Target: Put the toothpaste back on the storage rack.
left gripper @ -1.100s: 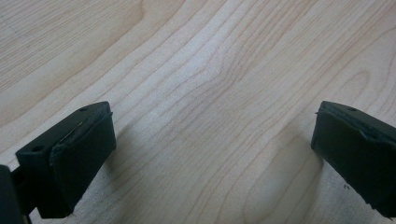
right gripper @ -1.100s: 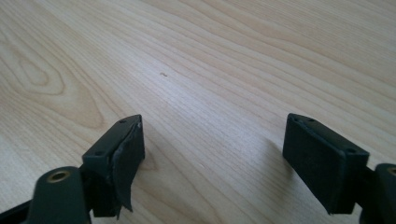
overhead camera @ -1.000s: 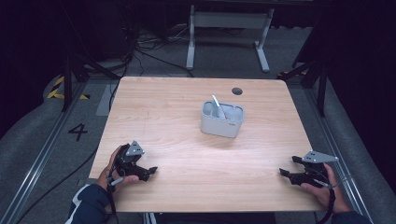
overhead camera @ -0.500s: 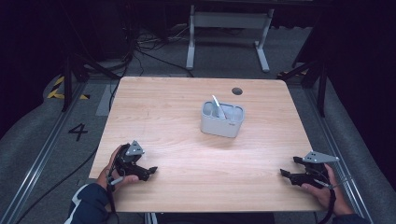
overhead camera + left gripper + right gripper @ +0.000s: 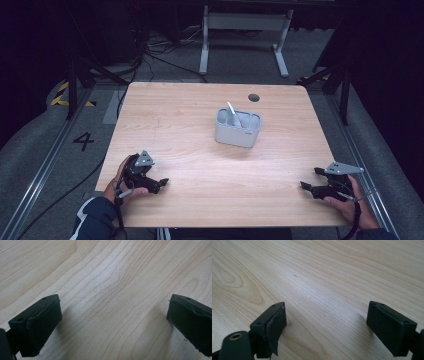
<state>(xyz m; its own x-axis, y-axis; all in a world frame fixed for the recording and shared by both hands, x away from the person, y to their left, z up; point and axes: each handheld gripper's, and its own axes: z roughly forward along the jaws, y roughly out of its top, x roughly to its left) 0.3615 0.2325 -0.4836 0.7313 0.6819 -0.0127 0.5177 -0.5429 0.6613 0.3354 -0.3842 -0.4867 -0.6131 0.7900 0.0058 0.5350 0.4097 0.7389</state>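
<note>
Two grippers rest on the wooden table (image 5: 190,125), jaws apart and empty: left gripper (image 5: 159,184) near-left, right gripper (image 5: 309,180) near-right; grey holder (image 5: 237,131) with a pen (image 5: 233,115) stands mid-table, well apart

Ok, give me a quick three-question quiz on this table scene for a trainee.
1. True or false: the left gripper is shut on a pen.
2. What does the grey caddy near the table's middle hold? A) a white stick-like item B) a red cup C) nothing
3. What lies between the right gripper's jaws?

Key:
1. False; its jaws stand wide apart over bare wood.
2. A; the white stick-like item leans in a rear compartment.
3. Only bare tabletop; the jaws are open.
</note>
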